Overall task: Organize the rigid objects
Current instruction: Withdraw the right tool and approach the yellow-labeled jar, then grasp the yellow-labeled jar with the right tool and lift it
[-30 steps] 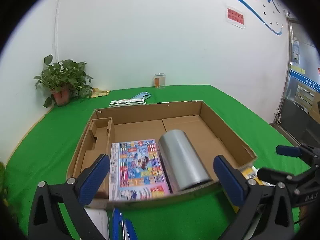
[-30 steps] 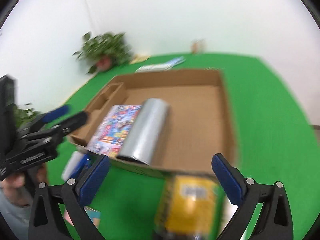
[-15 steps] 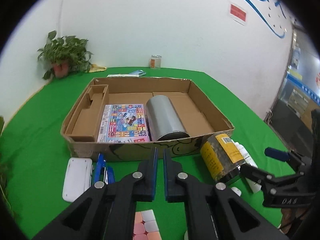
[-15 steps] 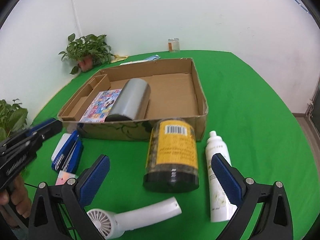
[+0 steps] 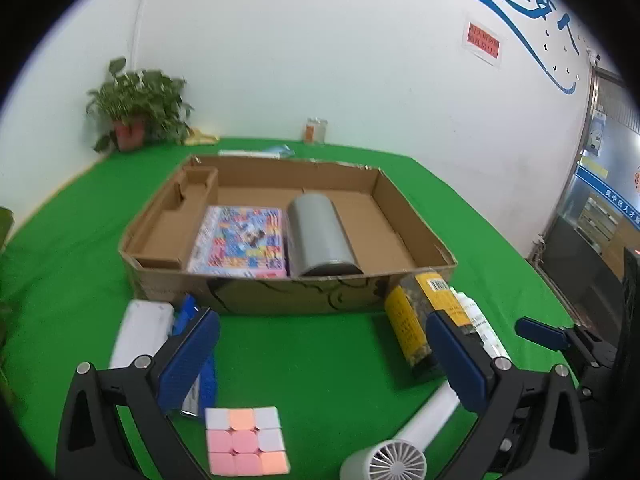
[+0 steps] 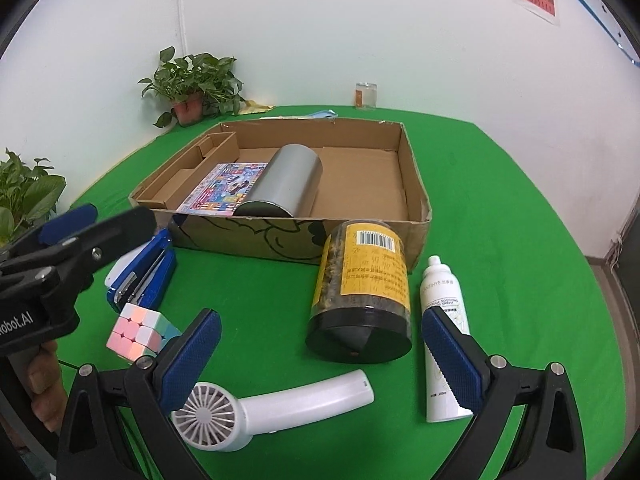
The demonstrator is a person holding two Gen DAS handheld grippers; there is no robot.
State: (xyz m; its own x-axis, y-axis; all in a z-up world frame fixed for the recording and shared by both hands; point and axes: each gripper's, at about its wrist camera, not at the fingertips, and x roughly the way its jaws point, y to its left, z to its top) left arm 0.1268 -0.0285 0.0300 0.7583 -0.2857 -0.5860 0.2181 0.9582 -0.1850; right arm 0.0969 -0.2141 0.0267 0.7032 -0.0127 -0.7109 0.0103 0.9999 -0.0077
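Note:
A cardboard box [image 5: 256, 298] [image 6: 416, 184] holds a colourful flat box [image 5: 242, 242] [image 6: 224, 192] and a silver cylinder [image 5: 320, 234] [image 6: 288, 184]. In front of it on the green table lie a yellow-labelled jar [image 6: 364, 288] [image 5: 412, 320], a white spray bottle [image 6: 442, 320], a white handheld fan [image 6: 272, 404] [image 5: 404, 444], a pastel cube [image 5: 244, 440] [image 6: 138, 330], a blue stapler [image 6: 146, 274] and a white case [image 5: 140, 330]. My left gripper [image 5: 324, 360] is open and empty above the cube. My right gripper [image 6: 320, 360] is open and empty, just short of the jar.
A potted plant [image 5: 134, 110] [image 6: 192, 88] and a small glass jar [image 6: 365, 96] stand by the far wall. Another plant [image 6: 24, 196] is at the left edge. Flat items [image 5: 256, 153] lie behind the box. The left gripper shows in the right view [image 6: 72, 240].
My left gripper went from open to shut and is open again, pulled back from the box so the cube and fan show. My right gripper also drew back slightly.

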